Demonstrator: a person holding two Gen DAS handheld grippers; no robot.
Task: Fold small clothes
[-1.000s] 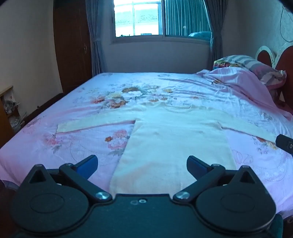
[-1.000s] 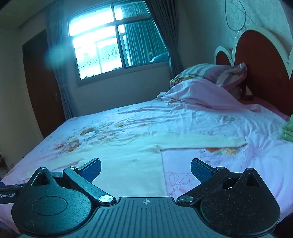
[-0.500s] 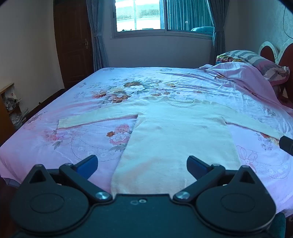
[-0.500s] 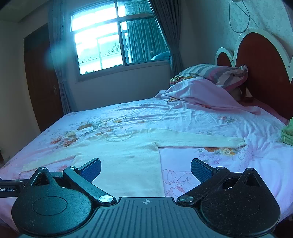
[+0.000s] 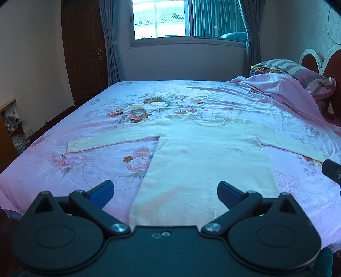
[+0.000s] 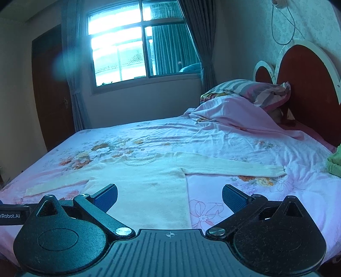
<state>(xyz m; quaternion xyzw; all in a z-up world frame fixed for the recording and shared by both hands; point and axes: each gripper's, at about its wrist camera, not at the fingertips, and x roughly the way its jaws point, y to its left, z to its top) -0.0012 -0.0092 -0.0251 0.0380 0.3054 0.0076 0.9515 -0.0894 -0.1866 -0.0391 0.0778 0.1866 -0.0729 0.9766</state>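
Sweater: a cream long-sleeved sweater lies flat on the bed, face up, collar toward the window, hem at the near edge of the bed.
Sleeves: both stretch straight out to the sides; the left cuff rests on the pink floral sheet, the right cuff ends near the right edge of the bed.
Left gripper: the left gripper hovers above the hem, touching nothing.
Left fingers: spread wide, with the blue pads apart on either side of the sweater's lower body; nothing between them.
Right gripper: the right gripper hovers over the sweater's right side seam and the bare sheet beside it, touching nothing.
Right fingers: spread wide, the blue ribbed pads well apart; nothing held.
Other gripper in view: a dark edge of the right gripper shows at the right border of the left wrist view; a black bar with white lettering shows at the left border of the right wrist view.
Bed: pink sheet with flower prints; a rumpled pink blanket and a striped pillow lie at the head, against a red headboard.
Green cloth: a green item sits at the right edge of the bed, well apart from the sweater.
Room: curtains flank the window; a dark wooden door stands to the left.
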